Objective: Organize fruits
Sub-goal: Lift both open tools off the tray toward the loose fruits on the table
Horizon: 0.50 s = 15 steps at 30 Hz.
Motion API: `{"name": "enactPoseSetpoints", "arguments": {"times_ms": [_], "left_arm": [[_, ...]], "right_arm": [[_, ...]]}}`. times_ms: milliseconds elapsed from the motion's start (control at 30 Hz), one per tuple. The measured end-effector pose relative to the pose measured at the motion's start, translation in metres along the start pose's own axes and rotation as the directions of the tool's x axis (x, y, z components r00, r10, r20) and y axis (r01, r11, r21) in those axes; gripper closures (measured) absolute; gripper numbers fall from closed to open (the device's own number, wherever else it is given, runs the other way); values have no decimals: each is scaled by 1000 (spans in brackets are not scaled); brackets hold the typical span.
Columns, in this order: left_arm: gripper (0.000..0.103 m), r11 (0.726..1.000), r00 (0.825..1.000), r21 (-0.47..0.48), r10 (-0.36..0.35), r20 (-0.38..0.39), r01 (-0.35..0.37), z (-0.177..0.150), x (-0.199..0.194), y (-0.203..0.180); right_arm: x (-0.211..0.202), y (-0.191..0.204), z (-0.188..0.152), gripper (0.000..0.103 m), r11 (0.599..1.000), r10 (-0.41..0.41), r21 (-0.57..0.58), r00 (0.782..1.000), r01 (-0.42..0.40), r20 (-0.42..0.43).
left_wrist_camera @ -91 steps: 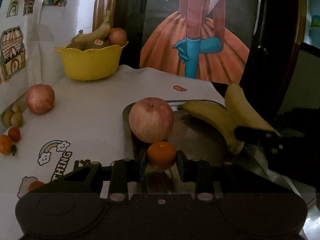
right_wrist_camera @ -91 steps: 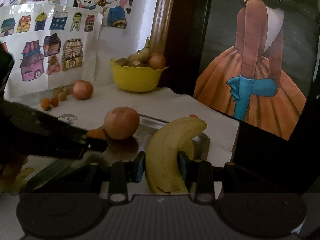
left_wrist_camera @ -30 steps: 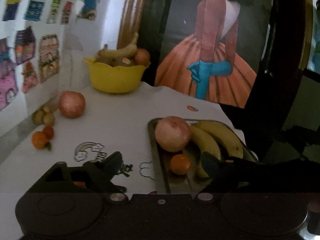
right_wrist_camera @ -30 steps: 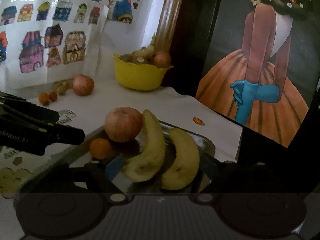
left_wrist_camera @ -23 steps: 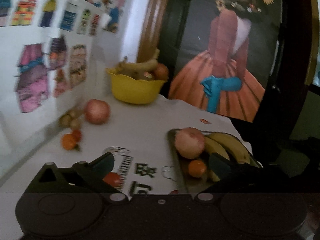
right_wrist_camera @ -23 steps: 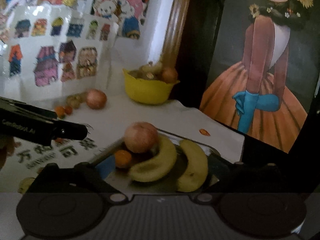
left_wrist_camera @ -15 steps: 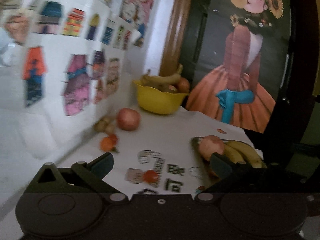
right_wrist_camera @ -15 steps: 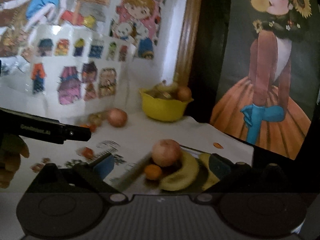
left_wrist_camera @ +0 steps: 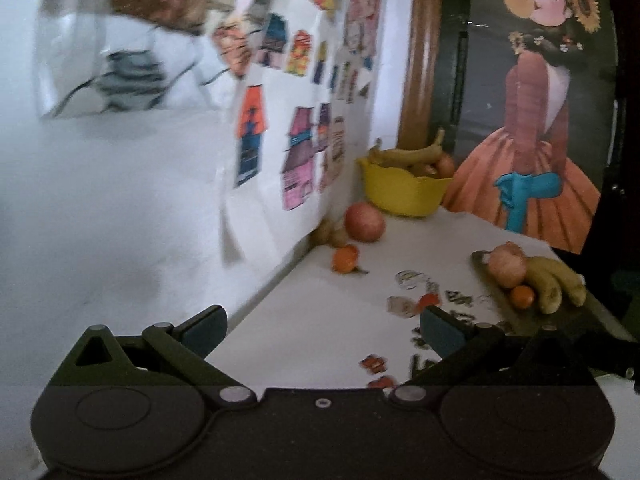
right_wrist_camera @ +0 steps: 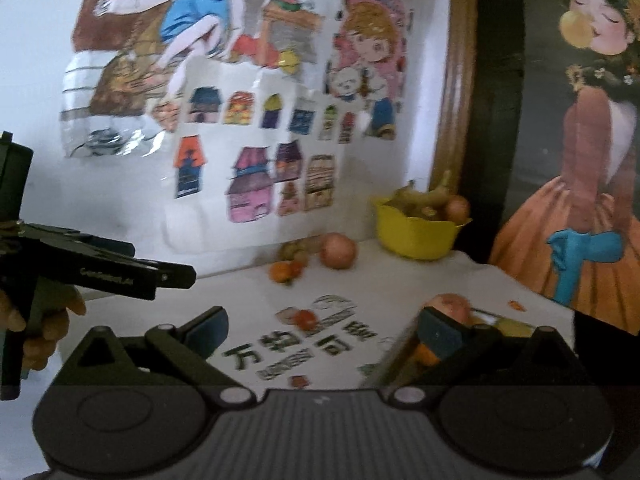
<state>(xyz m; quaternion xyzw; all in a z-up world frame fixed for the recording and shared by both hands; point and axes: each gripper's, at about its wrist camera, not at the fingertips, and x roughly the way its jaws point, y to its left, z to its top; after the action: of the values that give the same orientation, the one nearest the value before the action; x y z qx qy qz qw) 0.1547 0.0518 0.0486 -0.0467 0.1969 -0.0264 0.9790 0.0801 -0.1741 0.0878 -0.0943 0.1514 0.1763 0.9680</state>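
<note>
A metal tray (left_wrist_camera: 482, 264) at the table's right holds an apple (left_wrist_camera: 507, 266), a small orange (left_wrist_camera: 523, 296) and two bananas (left_wrist_camera: 554, 282). My left gripper (left_wrist_camera: 322, 326) is open and empty, well back from the tray. My right gripper (right_wrist_camera: 322, 330) is open and empty; the tray's apple (right_wrist_camera: 450, 305) shows just behind its right finger. The left gripper (right_wrist_camera: 120, 274) also shows at the left of the right wrist view. A loose apple (left_wrist_camera: 365, 222), an orange (left_wrist_camera: 346, 259) and small brown fruits (left_wrist_camera: 330, 234) lie by the wall.
A yellow bowl (left_wrist_camera: 404, 192) with a banana and other fruit stands at the back. A small red fruit (right_wrist_camera: 306, 318) lies on the printed table cover. A wall with children's drawings (right_wrist_camera: 260, 120) is on the left; a painting of a girl (left_wrist_camera: 536, 140) is behind.
Both grippers let go of the orange and the banana, which now lie in the tray, opened wide, and pulled back and up from the table.
</note>
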Motion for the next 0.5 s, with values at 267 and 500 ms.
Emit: {"name": "enactPoseSetpoints", "arguments": {"times_ms": [267,500], "left_arm": [[1,1000,999,11,26,-45,-26,-6,9,14],[1,999,996,50,14,-88,-9,-3,24,9]], "right_arm": [[25,30,-14,0,999,37,-20,994,-39,-101],[44,34,-23,0,999,44,30,982,-40,-184]]}}
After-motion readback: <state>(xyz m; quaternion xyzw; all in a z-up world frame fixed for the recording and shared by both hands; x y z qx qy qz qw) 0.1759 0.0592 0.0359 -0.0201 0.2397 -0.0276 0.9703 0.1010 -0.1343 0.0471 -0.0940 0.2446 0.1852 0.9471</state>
